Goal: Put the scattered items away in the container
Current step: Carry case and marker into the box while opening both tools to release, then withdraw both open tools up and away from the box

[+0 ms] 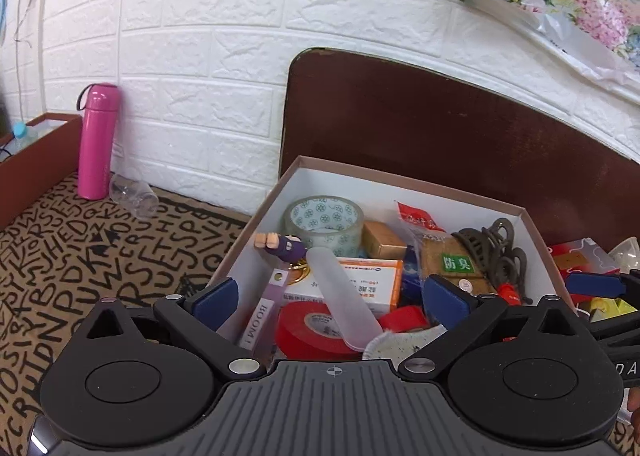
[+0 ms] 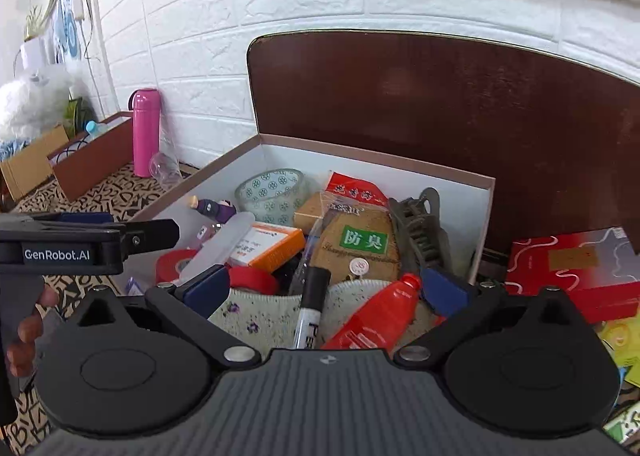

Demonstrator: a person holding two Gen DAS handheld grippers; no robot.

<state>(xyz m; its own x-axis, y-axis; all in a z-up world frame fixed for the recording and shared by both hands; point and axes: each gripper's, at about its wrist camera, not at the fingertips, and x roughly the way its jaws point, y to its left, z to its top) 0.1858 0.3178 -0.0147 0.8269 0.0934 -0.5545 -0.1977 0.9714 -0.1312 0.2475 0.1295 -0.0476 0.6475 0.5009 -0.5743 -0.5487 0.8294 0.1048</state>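
Observation:
A white-lined cardboard box holds several items: a patterned tape roll, red tape, an orange-white medicine box, a brown insole pack, a dark hair claw, a frosted tube, a marker and a red tube. My left gripper is open and empty over the box's near side. My right gripper is open and empty above the marker and red tube.
A pink flask and a clear cup stand by the brick wall on the letter-print cloth. A brown tray sits at the left. A red box and yellow items lie right of the container. A dark wooden board stands behind.

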